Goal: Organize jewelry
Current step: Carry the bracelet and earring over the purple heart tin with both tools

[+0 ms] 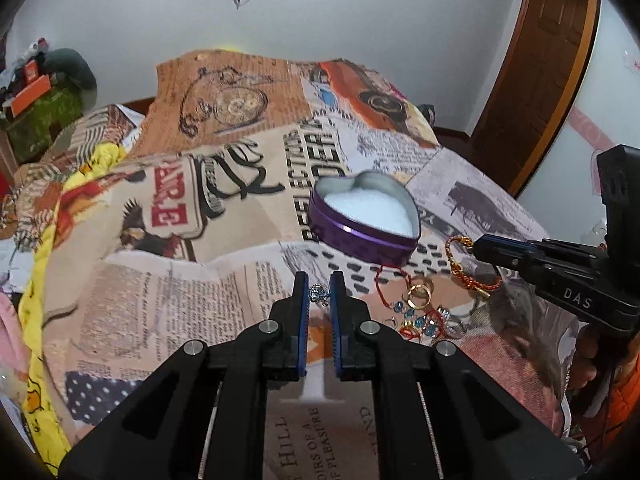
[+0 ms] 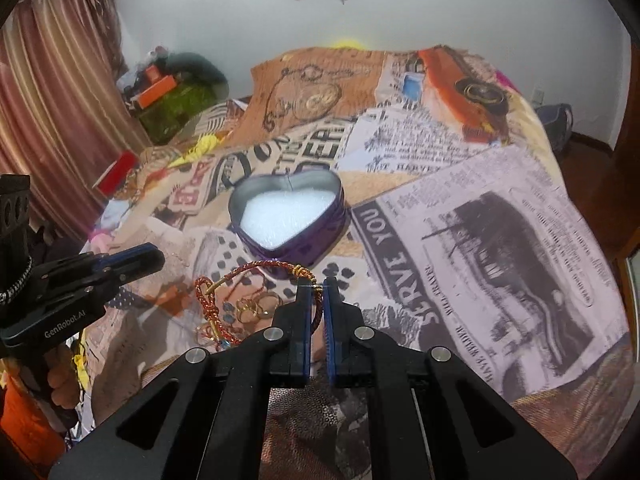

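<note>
Bed [image 1: 160,320]: newsprint-pattern cover; open heart tin [image 1: 362,216] mid-bed, foam-lined to receive jewelry
Left claw [image 1: 319,292]: clenched on small silver charm [image 1: 318,294]
Right claw [image 2: 316,292]: clenched on red-gold braided bracelet [image 2: 256,270], lifted for tin

We count one purple heart-shaped tin [image 1: 362,222] with white foam lining, near the frame's centre. There is one red-and-gold braided cord bracelet [image 1: 460,264], at centre right of the left wrist view. One small silver charm with blue stones [image 1: 319,294] shows at lower centre. In the loose pile [image 1: 420,312] at lower right we make out two gold rings [image 2: 256,306] for certain; the remaining tangled pieces are too small to count.
</note>
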